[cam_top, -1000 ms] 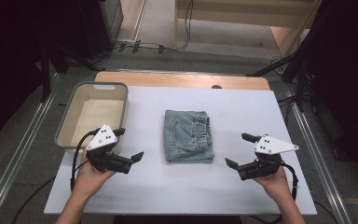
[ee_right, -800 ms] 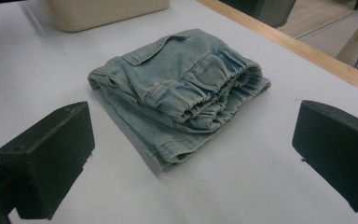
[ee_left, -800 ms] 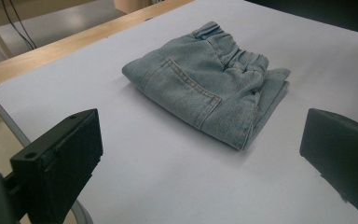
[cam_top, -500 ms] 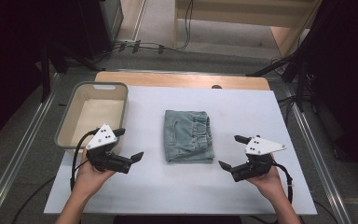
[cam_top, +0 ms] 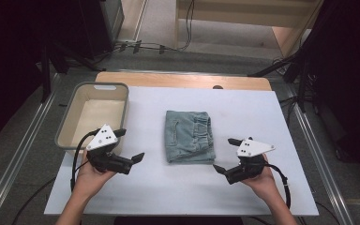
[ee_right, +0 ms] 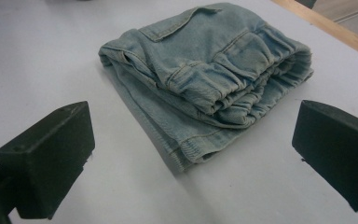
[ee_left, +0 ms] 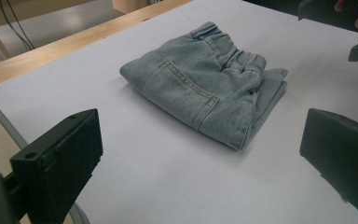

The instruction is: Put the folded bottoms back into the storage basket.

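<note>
On table ctr: folded jeans [cam_top: 189, 136] | L gripper [cam_top: 129, 146] jaws wide, empty | R gripper [cam_top: 224, 154] jaws wide, empty, near jeans

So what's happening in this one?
A person holds a left gripper and a right gripper, both open, on either side of folded denim shorts lying on the white table. Neither touches the shorts. A beige bin sits at the table's left edge.
</note>
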### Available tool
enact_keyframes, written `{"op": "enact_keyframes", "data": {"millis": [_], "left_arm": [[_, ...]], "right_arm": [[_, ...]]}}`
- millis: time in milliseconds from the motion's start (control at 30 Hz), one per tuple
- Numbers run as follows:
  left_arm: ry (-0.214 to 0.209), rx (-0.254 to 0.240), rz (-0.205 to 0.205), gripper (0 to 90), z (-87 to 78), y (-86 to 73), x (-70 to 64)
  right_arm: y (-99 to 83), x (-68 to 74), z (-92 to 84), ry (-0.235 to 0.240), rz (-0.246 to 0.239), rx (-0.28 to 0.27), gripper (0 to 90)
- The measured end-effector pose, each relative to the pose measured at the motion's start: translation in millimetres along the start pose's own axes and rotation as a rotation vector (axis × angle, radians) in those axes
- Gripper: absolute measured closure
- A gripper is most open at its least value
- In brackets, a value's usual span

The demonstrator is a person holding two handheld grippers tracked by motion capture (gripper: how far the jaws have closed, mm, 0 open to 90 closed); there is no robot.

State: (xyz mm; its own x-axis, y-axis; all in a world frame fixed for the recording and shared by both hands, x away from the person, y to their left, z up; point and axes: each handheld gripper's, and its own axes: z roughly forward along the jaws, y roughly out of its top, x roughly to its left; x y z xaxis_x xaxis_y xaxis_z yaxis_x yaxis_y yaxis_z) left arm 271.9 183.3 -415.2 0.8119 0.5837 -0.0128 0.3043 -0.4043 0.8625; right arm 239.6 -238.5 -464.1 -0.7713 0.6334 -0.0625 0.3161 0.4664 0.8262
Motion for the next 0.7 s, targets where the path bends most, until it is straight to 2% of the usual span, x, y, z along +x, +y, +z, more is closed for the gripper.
{"op": "enact_keyframes", "data": {"millis": [233,700], "left_arm": [[0.002,0.002,0.003,0.0,0.7,0.0,-0.7],[0.007,0.000,0.004,0.0,0.4,0.3,-0.8]], "right_arm": [[-1.4,2.1,9.0,0.009,-0.019,0.018,0.0],[-5.0,4.1,23.7,0.020,-0.022,0.061,0.0]]}}
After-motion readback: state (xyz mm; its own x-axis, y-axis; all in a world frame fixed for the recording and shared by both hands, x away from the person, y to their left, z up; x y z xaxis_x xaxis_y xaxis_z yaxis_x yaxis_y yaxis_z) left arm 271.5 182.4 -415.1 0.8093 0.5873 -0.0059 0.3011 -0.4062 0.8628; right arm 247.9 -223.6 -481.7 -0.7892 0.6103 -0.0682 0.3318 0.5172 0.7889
